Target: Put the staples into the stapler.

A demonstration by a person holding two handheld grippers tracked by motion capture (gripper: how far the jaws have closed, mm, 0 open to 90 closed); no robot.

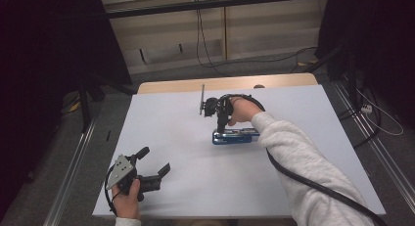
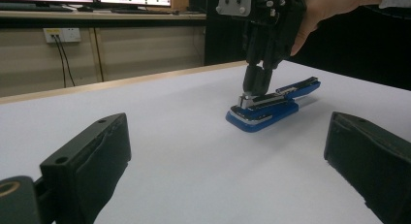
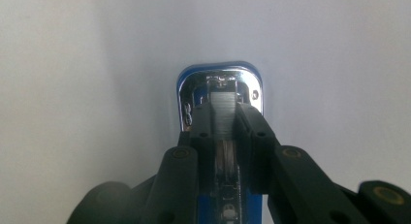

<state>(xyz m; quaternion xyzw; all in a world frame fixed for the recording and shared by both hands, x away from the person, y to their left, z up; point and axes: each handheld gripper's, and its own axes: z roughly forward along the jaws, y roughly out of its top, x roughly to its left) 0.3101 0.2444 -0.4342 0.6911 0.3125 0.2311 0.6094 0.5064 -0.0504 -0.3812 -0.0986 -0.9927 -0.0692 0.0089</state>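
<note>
A blue stapler [image 1: 241, 136] with a chrome magazine lies on the white table, right of centre. My right gripper [image 1: 222, 129] points straight down onto its left end. In the right gripper view the jaws [image 3: 224, 112] are shut on a silver staple strip [image 3: 224, 104] sitting in the stapler's [image 3: 220, 78] chrome front. The left gripper view shows that same gripper [image 2: 253, 90] pressing the strip [image 2: 246, 101] onto the stapler [image 2: 264, 117]. My left gripper [image 1: 155, 160] rests open at the table's front left, its jaws [image 2: 230, 170] wide apart with nothing between them, aimed toward the stapler.
The white table top [image 1: 195, 196] has a wooden strip [image 1: 171, 85] along its far edge. Black cables [image 1: 205, 50] hang on the wall behind. Dark frames and floor rails [image 1: 73, 157] flank the table. A thick cable [image 1: 313, 184] trails from the right gripper along the sleeve.
</note>
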